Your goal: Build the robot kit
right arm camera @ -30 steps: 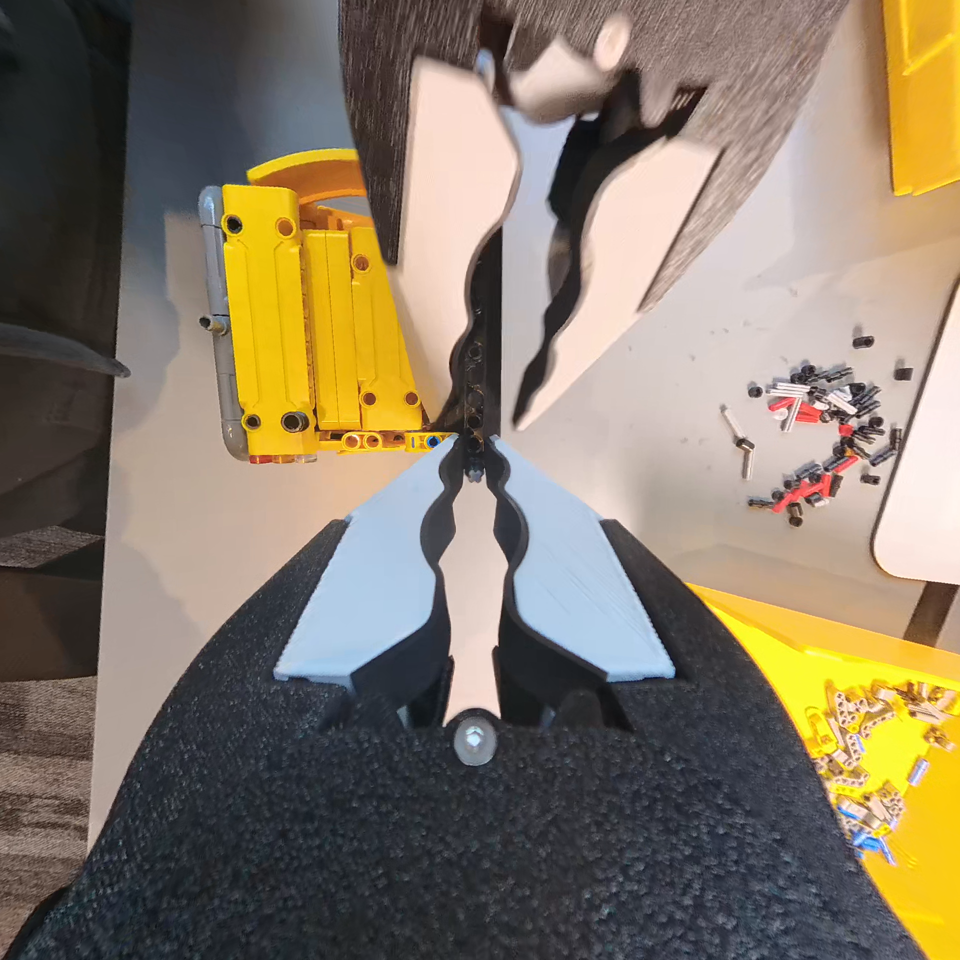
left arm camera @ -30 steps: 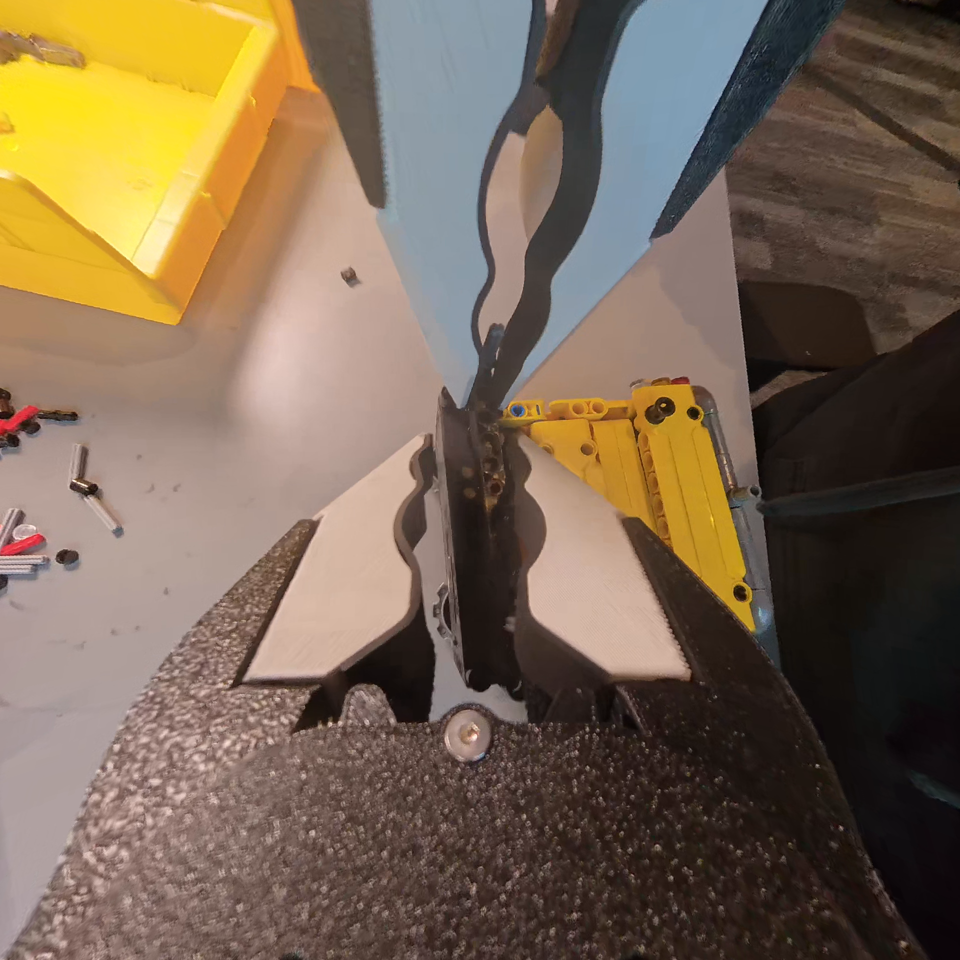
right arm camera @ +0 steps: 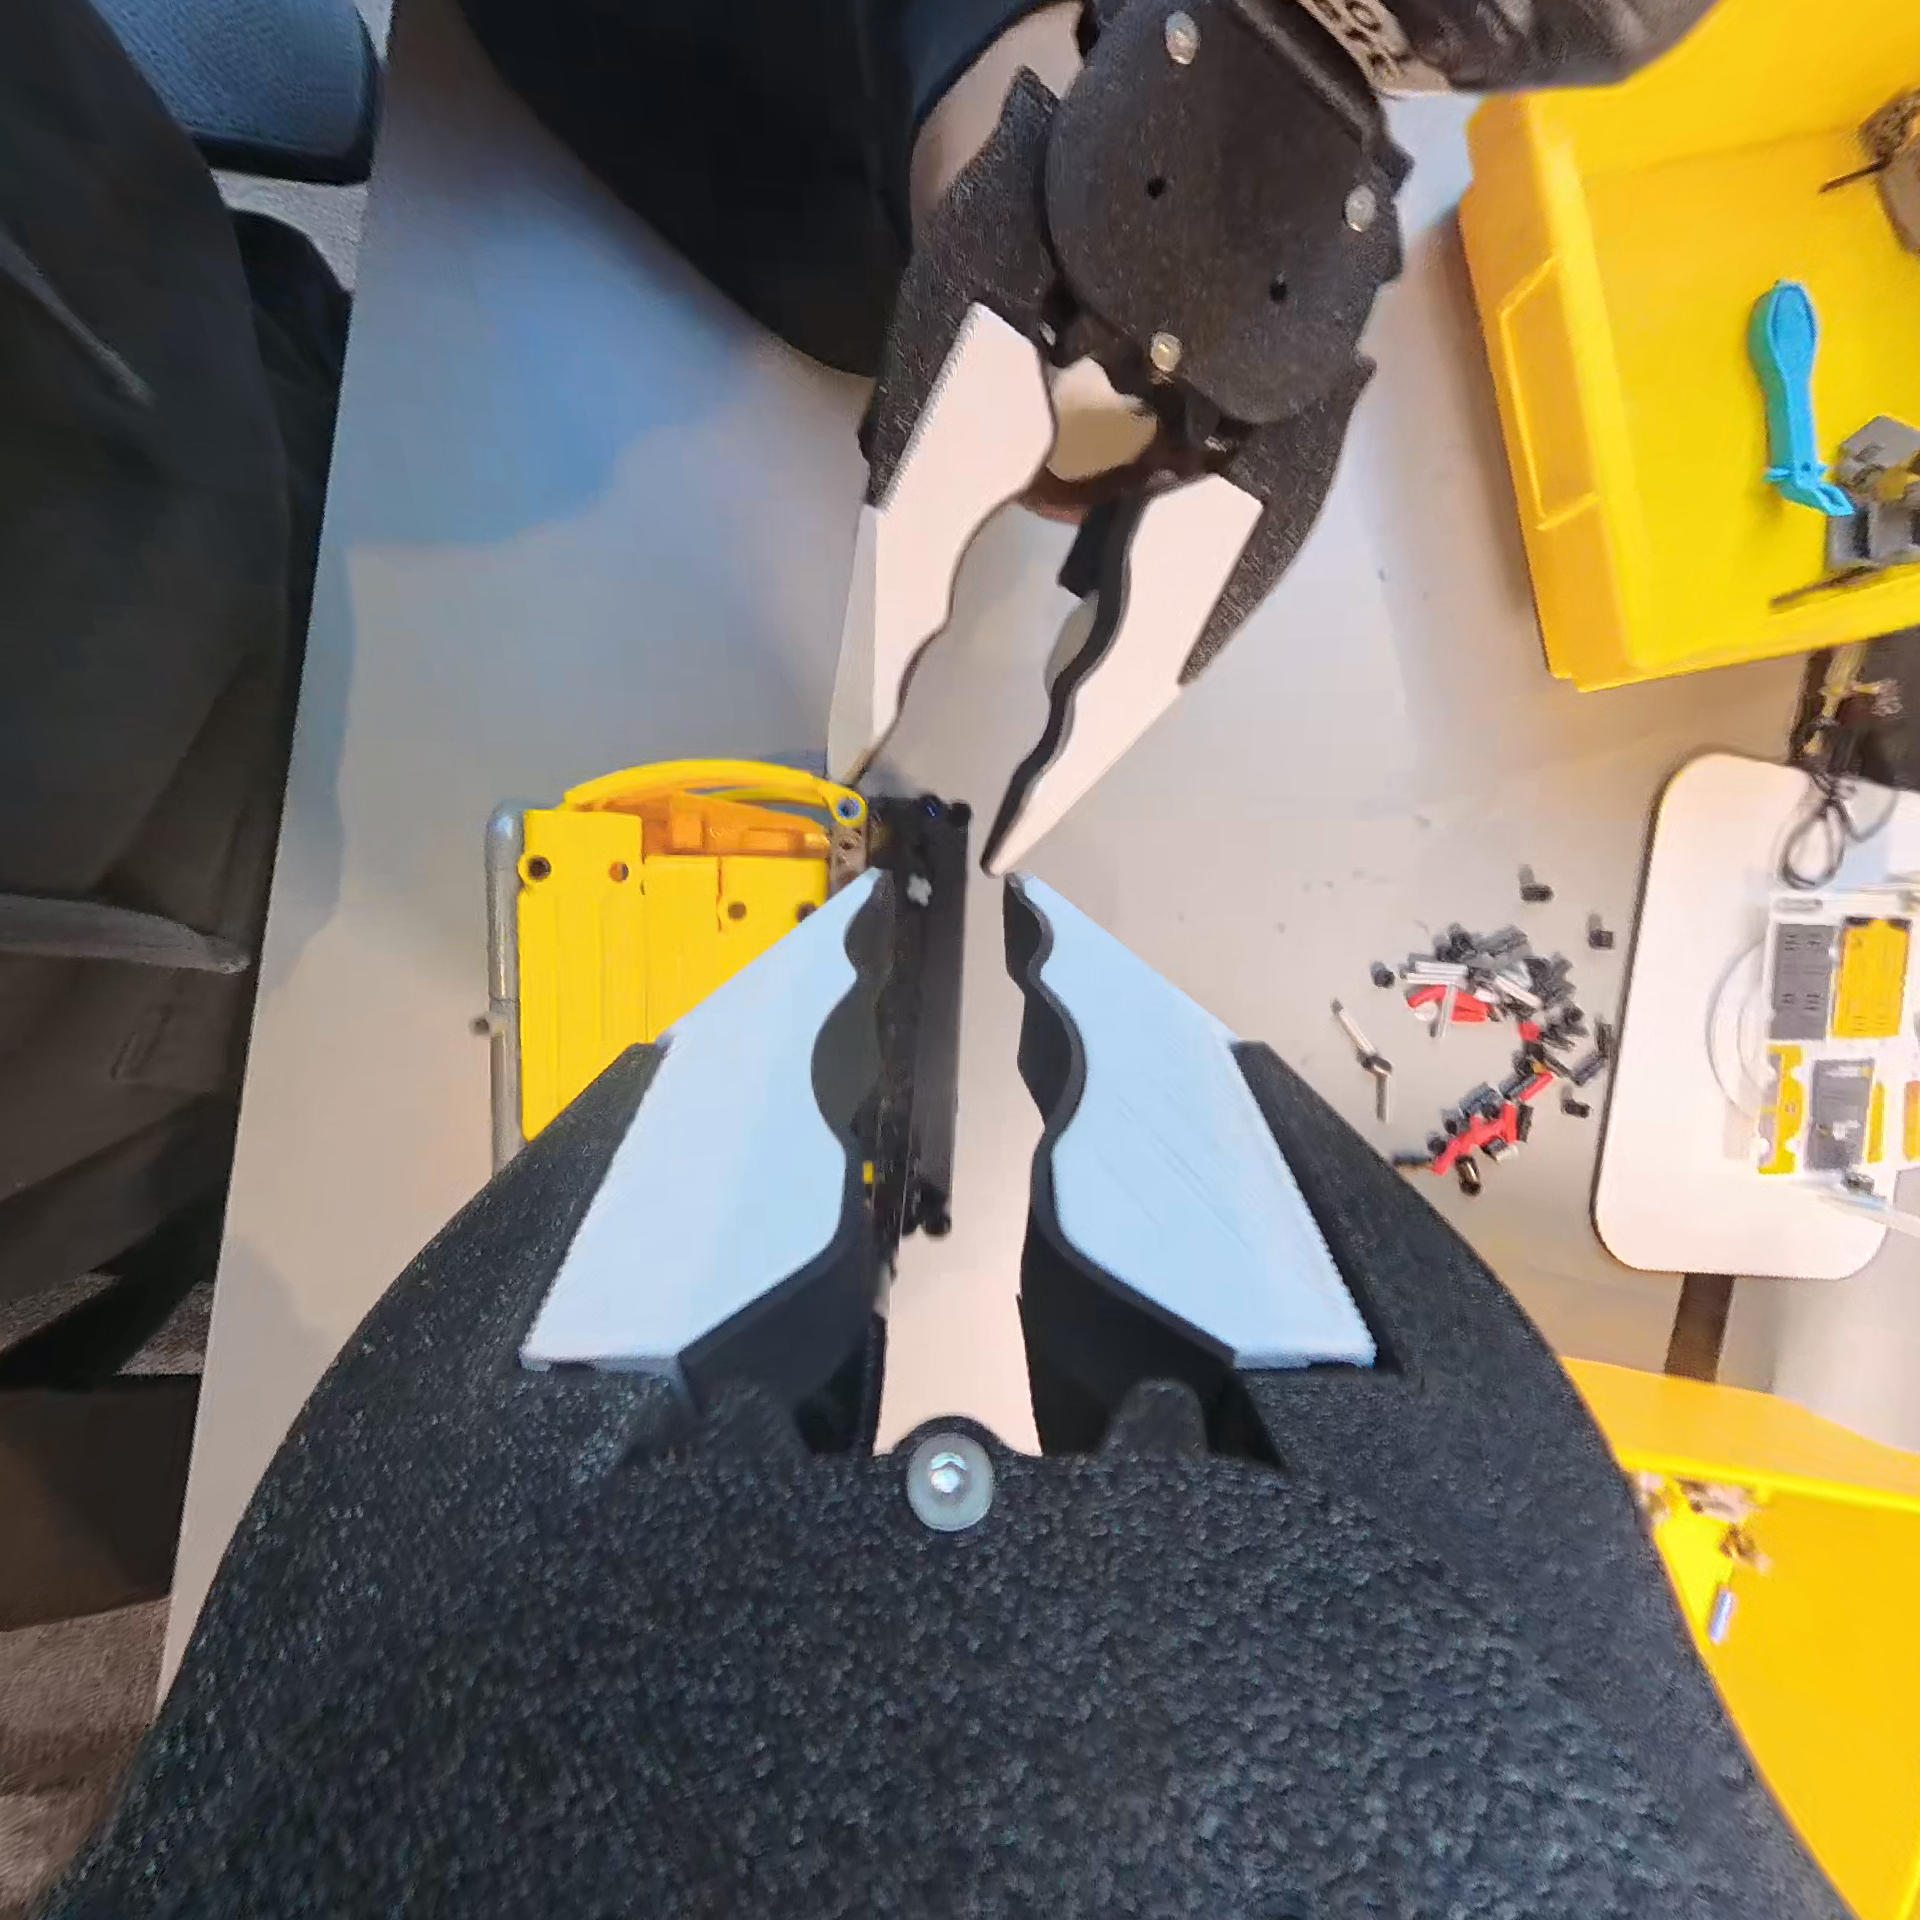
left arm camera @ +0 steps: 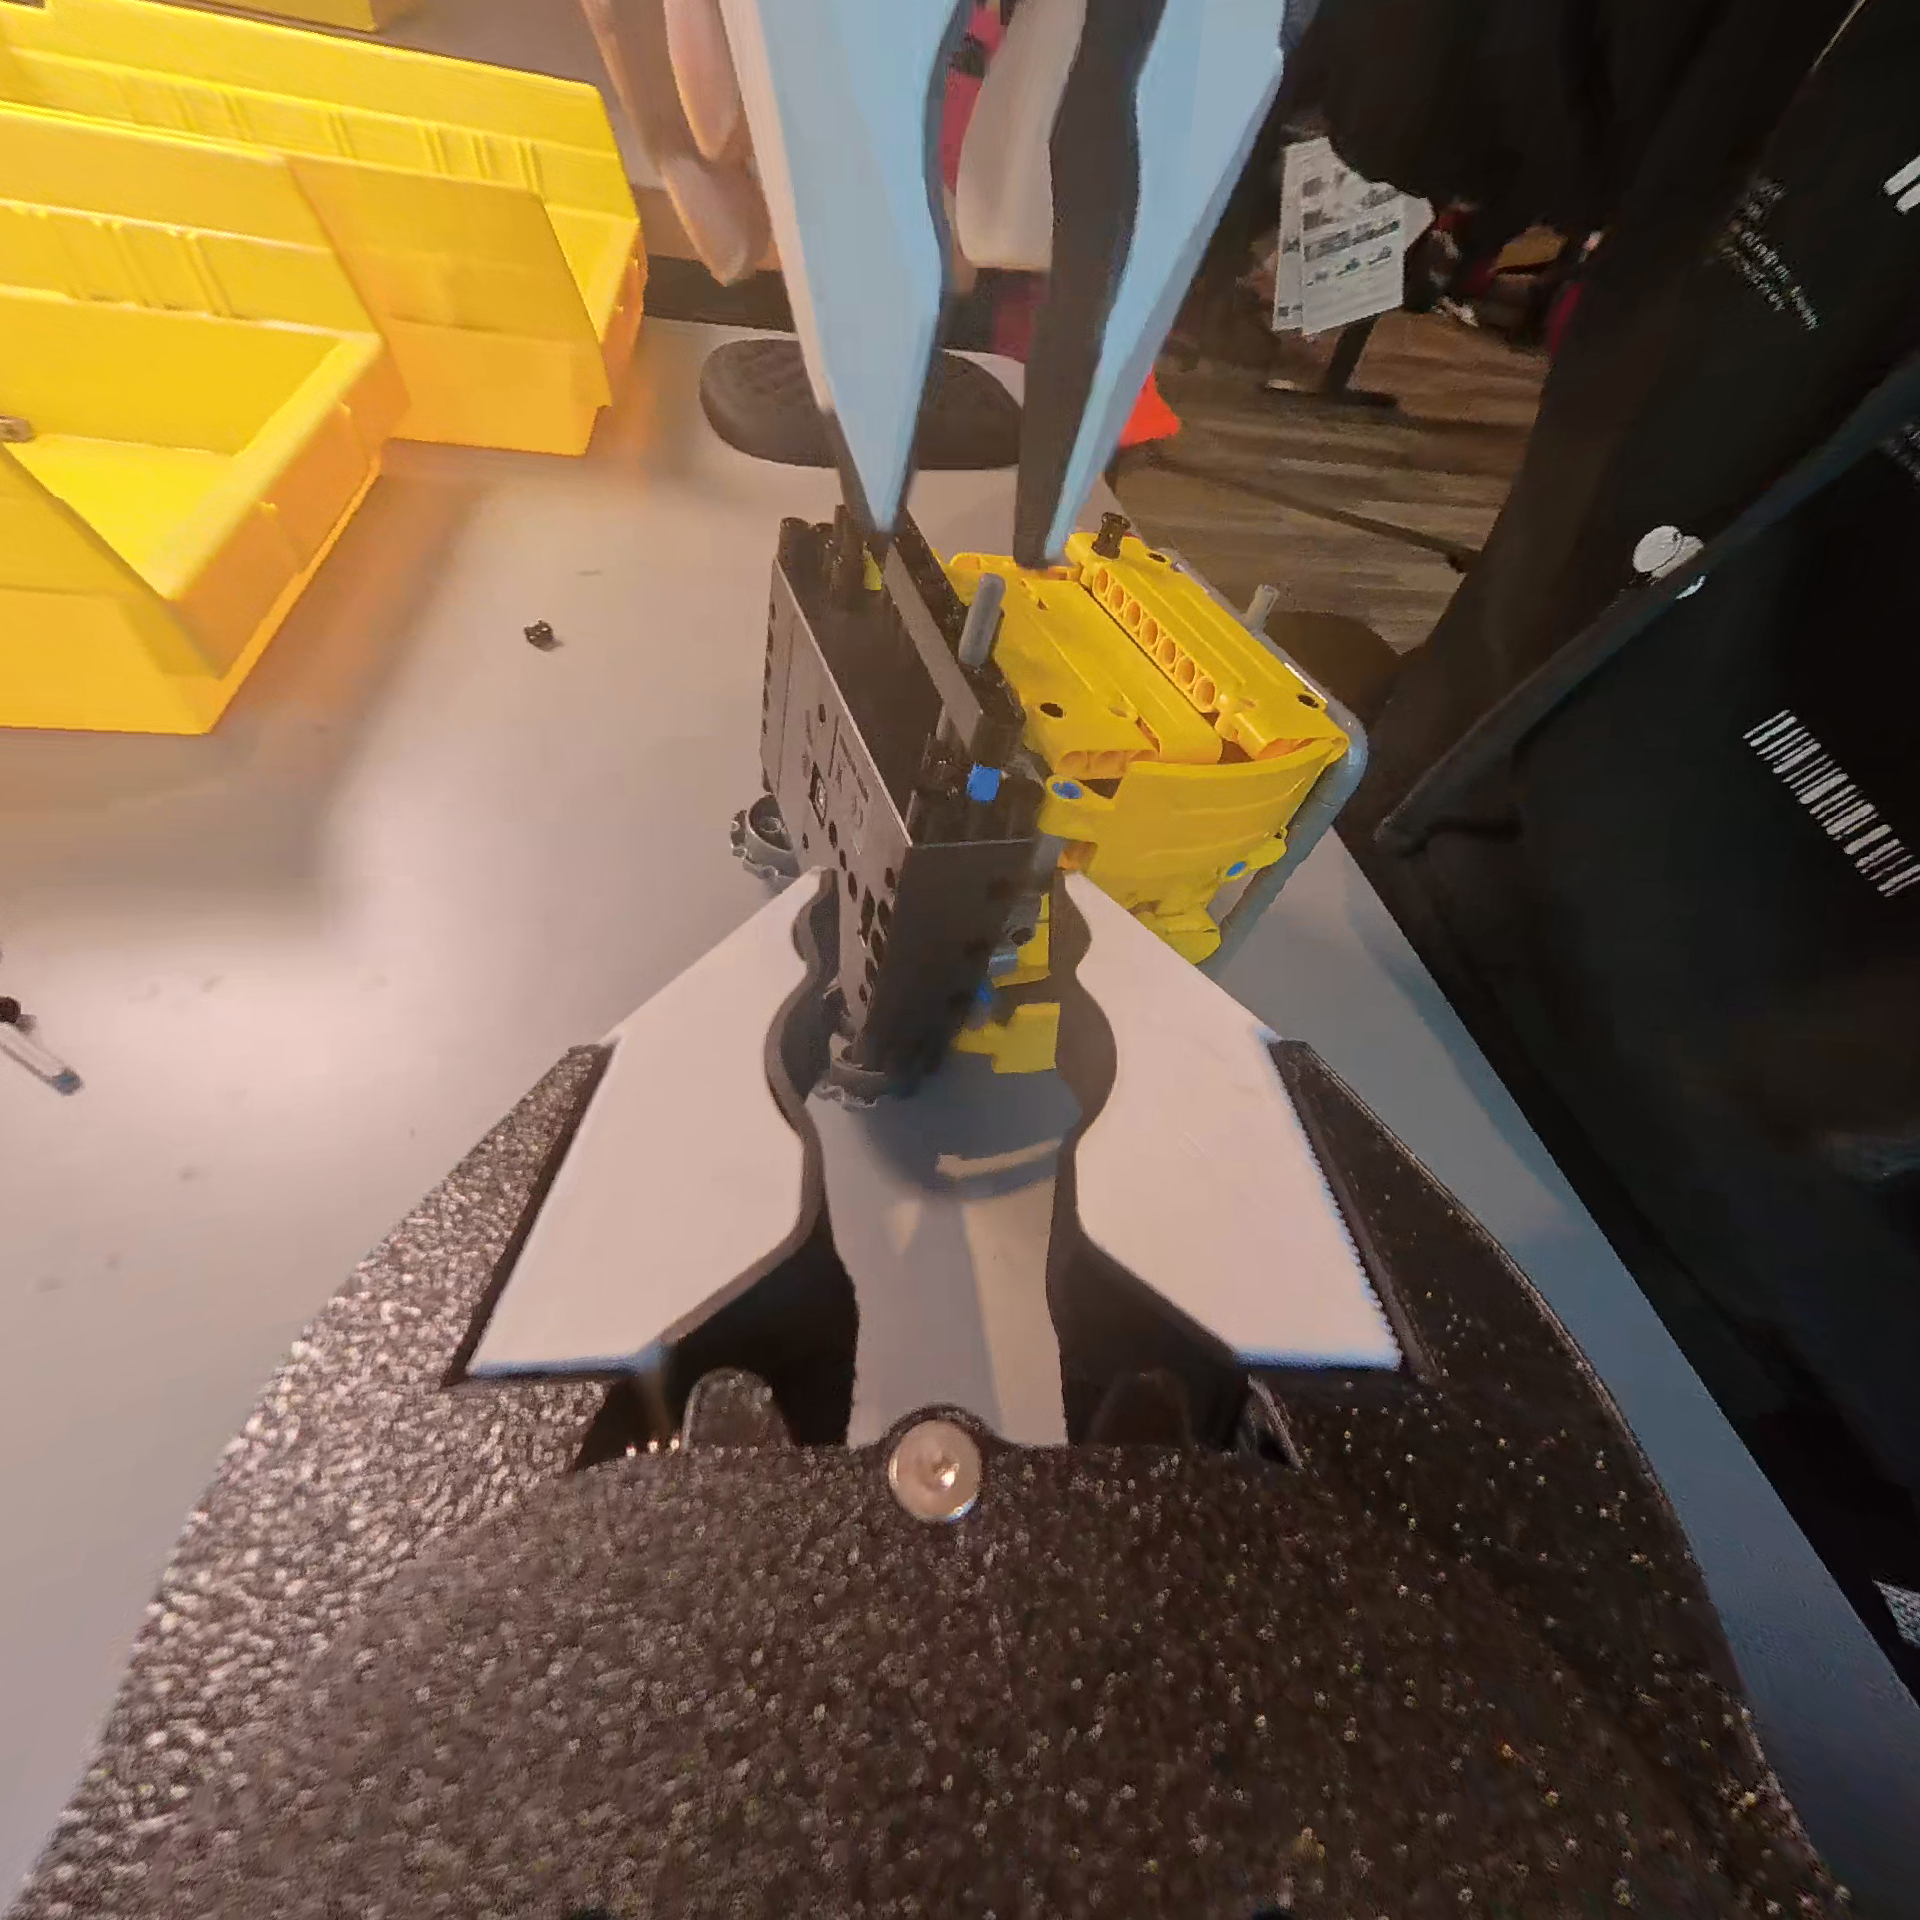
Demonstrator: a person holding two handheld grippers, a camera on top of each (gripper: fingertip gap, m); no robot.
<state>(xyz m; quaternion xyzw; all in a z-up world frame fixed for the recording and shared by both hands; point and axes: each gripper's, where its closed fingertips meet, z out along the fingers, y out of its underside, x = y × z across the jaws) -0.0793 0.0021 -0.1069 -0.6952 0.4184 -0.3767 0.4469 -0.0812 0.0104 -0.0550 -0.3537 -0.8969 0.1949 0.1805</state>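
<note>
A yellow and black brick model [left arm camera: 1143,707] stands on the grey table [left arm camera: 416,935] near its right edge. Its black beam section [left arm camera: 894,727] stands upright on the left side. My left gripper [left arm camera: 945,883] is open, with its white fingers on either side of the lower end of the black section. My right gripper [left arm camera: 961,551] comes in from above, open, with its light blue tips at the model's top. In the right wrist view the right gripper [right arm camera: 942,883] straddles the black beam [right arm camera: 925,997], which lies against its left finger. The left gripper [right arm camera: 920,816] faces it, beside the yellow part [right arm camera: 623,956].
Yellow bins [left arm camera: 208,499] stand at the far left; in the right wrist view another bin [right arm camera: 1662,416] holds a blue tool [right arm camera: 1787,395]. Loose small pins [right arm camera: 1486,1039] lie beside a white board [right arm camera: 1745,1195]. A person's dark clothing [left arm camera: 1714,831] lines the table's edge. Across from one pair of fingers to the other is roughly 6 cm.
Both grippers have opened: the left let go of the black section and the right let go of the part at its top. The left view has tilted to a lower angle.
</note>
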